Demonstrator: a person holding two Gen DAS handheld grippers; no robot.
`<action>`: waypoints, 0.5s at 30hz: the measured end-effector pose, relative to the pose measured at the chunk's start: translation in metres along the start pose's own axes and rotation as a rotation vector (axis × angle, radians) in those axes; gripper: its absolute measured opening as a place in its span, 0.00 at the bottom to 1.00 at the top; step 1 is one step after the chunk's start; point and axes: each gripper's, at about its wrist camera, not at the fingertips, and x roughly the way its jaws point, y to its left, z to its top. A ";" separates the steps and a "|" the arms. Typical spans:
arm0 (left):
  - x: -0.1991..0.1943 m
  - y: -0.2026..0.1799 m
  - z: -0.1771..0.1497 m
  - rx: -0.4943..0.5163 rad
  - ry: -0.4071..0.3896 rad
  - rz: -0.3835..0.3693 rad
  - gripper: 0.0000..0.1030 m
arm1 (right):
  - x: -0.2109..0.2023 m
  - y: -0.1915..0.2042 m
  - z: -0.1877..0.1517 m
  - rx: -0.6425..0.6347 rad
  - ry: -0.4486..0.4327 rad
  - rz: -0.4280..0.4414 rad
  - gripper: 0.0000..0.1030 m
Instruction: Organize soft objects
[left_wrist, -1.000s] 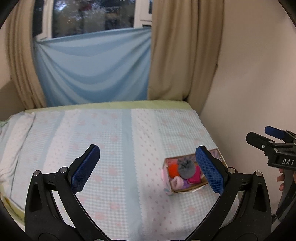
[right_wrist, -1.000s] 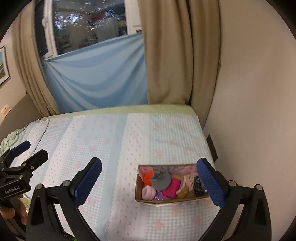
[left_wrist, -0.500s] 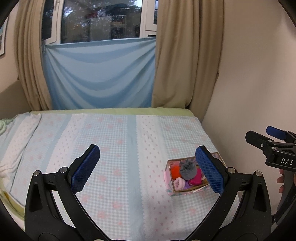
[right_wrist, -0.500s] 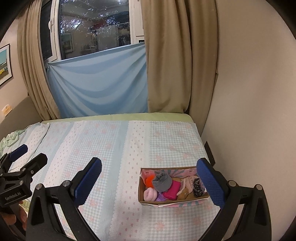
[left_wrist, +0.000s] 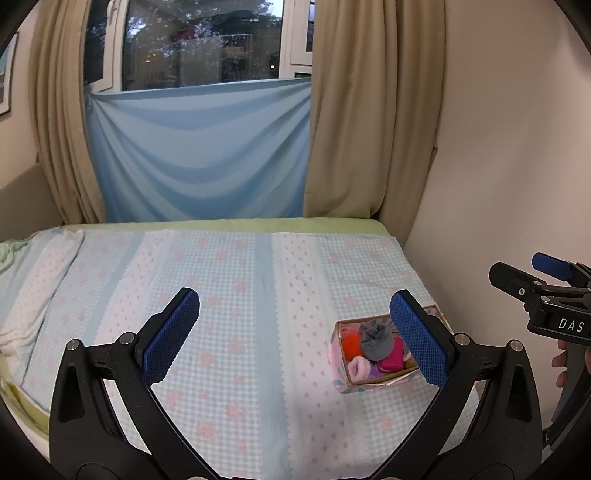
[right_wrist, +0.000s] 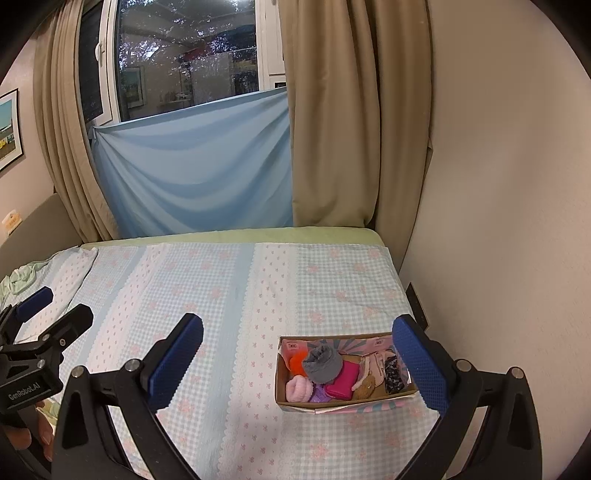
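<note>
We hold the left hand-held gripper (left_wrist: 293, 334) and the right hand-held gripper (right_wrist: 297, 358) released and empty above the bed (right_wrist: 229, 295). The cardboard box (right_wrist: 295, 402) sits near the bed's right edge, with the grey sock (right_wrist: 322, 365) on top of the other soft things inside.

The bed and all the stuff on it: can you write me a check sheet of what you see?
Surface: bed with a blue-and-white checked cover.
Job's things: cardboard box near the wall, holding a grey sock, orange, pink and magenta soft items.
Clutter: crumpled green cloth at the far left edge.
Grippers: left gripper and right gripper both open, empty, held above the bed.
Cables: nothing seen.
Surroundings: window, beige curtains, blue sheet, plain wall.
</note>
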 end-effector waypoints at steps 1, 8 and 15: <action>0.000 0.000 0.000 -0.001 -0.001 -0.001 1.00 | 0.000 0.000 0.000 -0.001 0.001 0.002 0.99; 0.000 -0.003 0.003 0.006 -0.010 0.005 1.00 | 0.003 -0.001 -0.001 0.002 0.002 0.002 0.99; -0.001 -0.004 0.006 0.012 -0.020 0.011 1.00 | 0.005 0.000 0.000 0.003 -0.003 0.002 0.99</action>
